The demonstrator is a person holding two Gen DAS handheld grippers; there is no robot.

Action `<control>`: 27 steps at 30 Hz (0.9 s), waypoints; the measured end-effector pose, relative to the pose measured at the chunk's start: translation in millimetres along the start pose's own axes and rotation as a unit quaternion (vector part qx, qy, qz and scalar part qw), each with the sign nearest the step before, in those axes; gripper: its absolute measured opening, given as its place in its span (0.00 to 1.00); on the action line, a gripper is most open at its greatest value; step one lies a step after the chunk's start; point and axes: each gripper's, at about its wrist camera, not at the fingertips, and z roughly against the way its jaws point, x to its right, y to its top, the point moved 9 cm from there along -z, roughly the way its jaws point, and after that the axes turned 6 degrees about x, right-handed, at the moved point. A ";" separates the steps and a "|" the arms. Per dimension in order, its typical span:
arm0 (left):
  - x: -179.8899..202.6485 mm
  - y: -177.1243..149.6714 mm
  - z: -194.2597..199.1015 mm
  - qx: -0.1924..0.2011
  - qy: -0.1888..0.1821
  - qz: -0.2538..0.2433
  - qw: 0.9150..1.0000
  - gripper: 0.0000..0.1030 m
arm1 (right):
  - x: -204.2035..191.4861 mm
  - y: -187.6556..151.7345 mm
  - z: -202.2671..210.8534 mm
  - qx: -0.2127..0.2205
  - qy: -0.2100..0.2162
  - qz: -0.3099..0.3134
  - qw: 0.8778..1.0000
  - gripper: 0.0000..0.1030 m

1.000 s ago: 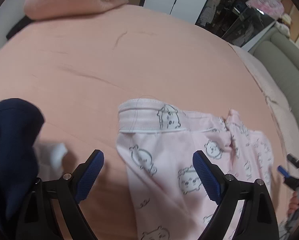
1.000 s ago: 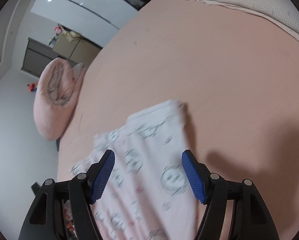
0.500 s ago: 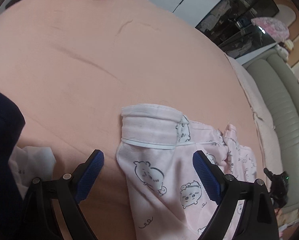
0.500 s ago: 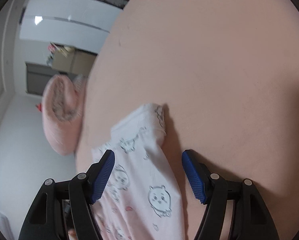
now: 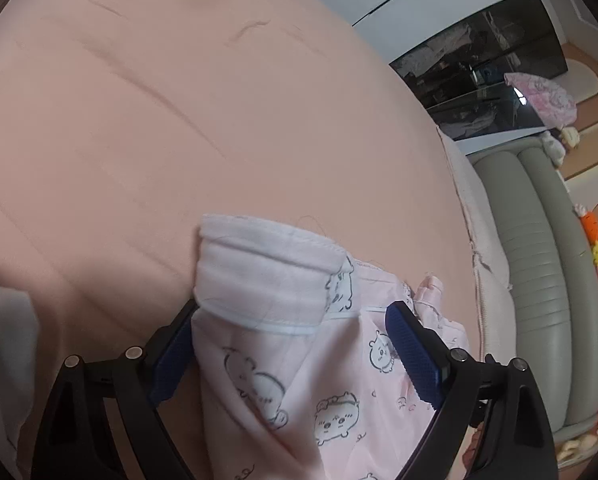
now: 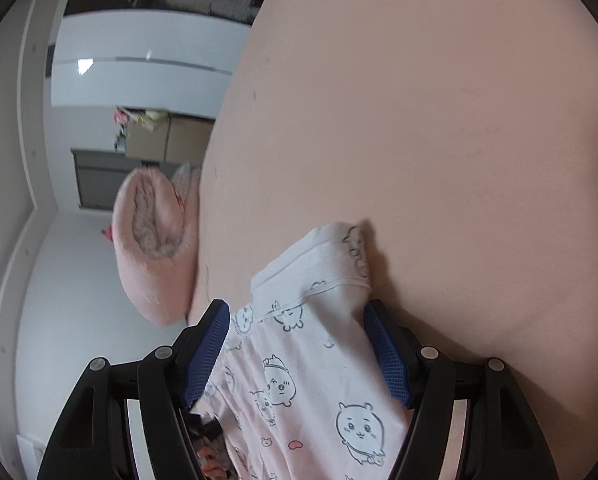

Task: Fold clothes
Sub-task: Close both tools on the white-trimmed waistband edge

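Here one pink garment [image 5: 283,360] lies on the bed [image 5: 219,120], one end between each gripper's two spread, unpressing fingers: left gripper [image 5: 295,352], right gripper [image 6: 295,356].

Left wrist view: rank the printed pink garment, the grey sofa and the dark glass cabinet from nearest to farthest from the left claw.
1. Printed pink garment: between the left claw's jaws.
2. Grey sofa: right, past the bed edge.
3. Dark glass cabinet: upper right, by the wall.
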 end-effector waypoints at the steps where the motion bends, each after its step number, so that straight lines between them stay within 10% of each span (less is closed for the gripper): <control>1: 0.8 0.6 -2.0 0.000 0.002 0.000 1.000 0.88 | -0.5 -1.9 -2.5 -0.005 -0.008 0.009 1.000 0.67; 12: -6.8 8.7 -8.8 0.023 0.029 0.079 0.996 0.88 | 6.4 2.3 -11.6 -0.014 -0.045 0.001 0.999 0.58; 17: -9.2 6.3 -6.9 0.018 0.044 0.070 0.996 0.76 | 40.6 2.1 -3.0 -0.012 -0.059 -0.057 0.997 0.00; 24: -17.3 7.2 -3.5 0.012 0.060 0.078 0.995 0.39 | 39.3 -2.1 -4.7 -0.014 -0.033 -0.056 0.998 0.03; 27: -24.1 5.3 1.5 0.010 0.011 0.126 0.992 0.38 | 33.6 -5.4 -6.6 -0.016 -0.028 -0.043 0.999 0.04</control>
